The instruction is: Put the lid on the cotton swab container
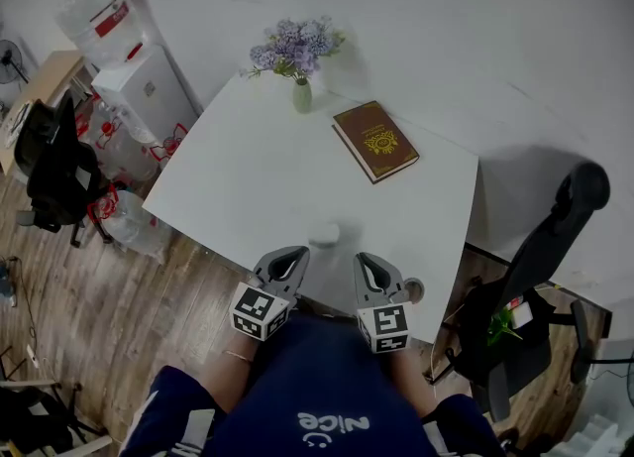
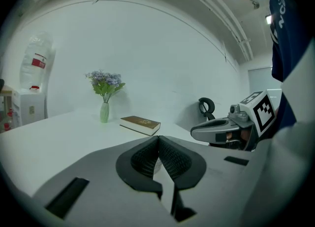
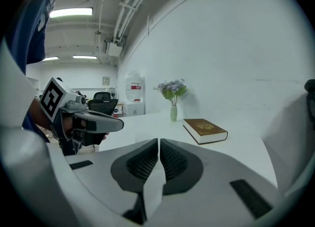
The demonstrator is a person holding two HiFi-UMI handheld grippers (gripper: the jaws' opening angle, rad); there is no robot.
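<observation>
In the head view a small white round container (image 1: 324, 236) stands near the front edge of the white table (image 1: 248, 177), between and just beyond my two grippers. A small round ring-shaped piece (image 1: 413, 289), perhaps the lid, lies at the table's front right edge beside my right gripper (image 1: 364, 258). My left gripper (image 1: 294, 251) hovers left of the container. In the left gripper view the left gripper (image 2: 158, 138) has its jaws shut, pads touching, with nothing between them. The right gripper (image 3: 158, 141) in its own view is likewise shut and empty.
A brown book (image 1: 374, 140) lies at the table's far right and a vase of purple flowers (image 1: 300, 60) stands at the far edge. A black office chair (image 1: 540, 257) is to the right, a water dispenser (image 1: 139, 78) and another chair (image 1: 59, 172) to the left.
</observation>
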